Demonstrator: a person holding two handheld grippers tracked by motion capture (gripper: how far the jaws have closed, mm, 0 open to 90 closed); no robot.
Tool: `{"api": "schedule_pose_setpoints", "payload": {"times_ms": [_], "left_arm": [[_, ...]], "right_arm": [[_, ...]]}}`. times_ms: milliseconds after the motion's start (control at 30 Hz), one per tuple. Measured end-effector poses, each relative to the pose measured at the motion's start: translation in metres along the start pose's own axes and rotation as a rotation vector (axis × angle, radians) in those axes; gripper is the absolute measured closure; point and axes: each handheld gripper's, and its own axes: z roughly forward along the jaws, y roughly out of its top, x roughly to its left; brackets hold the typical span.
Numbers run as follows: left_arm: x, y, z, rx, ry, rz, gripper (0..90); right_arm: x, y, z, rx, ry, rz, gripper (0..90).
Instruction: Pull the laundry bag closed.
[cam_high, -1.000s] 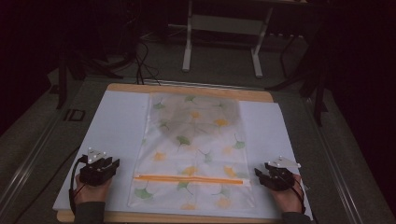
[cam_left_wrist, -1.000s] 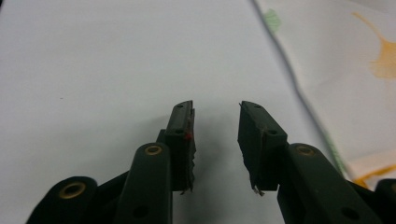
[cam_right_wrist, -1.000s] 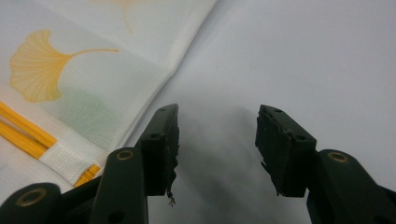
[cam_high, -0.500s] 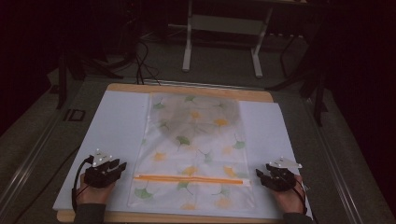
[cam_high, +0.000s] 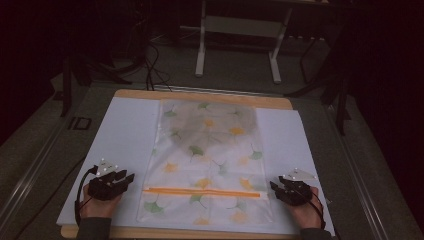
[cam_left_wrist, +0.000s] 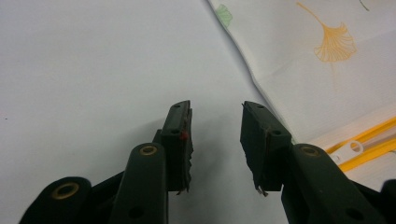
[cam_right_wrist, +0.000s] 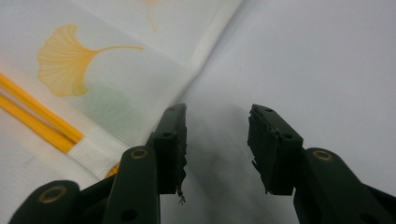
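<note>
A translucent zip bag (cam_high: 207, 155) printed with yellow and green ginkgo leaves lies flat on a white sheet (cam_high: 125, 145). Its orange zip strip (cam_high: 202, 192) runs across near the front edge. My left gripper (cam_high: 126, 178) sits on the sheet just left of the bag, jaws open and empty. In the left gripper view the gripper (cam_left_wrist: 215, 112) points past the bag's edge (cam_left_wrist: 261, 79), with the zip slider tab (cam_left_wrist: 348, 149) at its right. My right gripper (cam_high: 273, 186) rests at the bag's right edge, open and empty. The right gripper view has that gripper (cam_right_wrist: 217, 116) beside the bag's edge (cam_right_wrist: 187, 70).
The white sheet covers a wooden board (cam_high: 200, 95) on a grey table. A metal stand's legs (cam_high: 200, 50) rise beyond the far edge. Cables (cam_high: 150, 60) trail on the dark floor at the back left.
Both hands have shifted slightly toward the front of the table and a little inward. The bag has not moved.
</note>
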Motion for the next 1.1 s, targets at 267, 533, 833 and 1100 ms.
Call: {"api": "schedule_pose_setpoints", "payload": {"times_ms": [267,533,833,1100], "left_arm": [[-0.001,0.001,0.0,0.004,-0.023,0.013,65.4],[-0.003,0.001,0.001,0.01,-0.04,0.045,64.9],[-0.001,0.001,0.001,0.011,-0.048,0.046,63.7],[0.001,0.0,-0.003,0.004,-0.043,0.035,62.1]], "right_arm": [[0.003,0.009,-0.006,0.004,0.032,-0.023,56.9],[0.009,0.024,-0.004,0.021,0.085,-0.084,61.4],[0.015,0.044,-0.003,0.029,0.158,-0.135,60.9],[0.024,0.054,0.001,0.031,0.187,-0.172,60.0]]}}
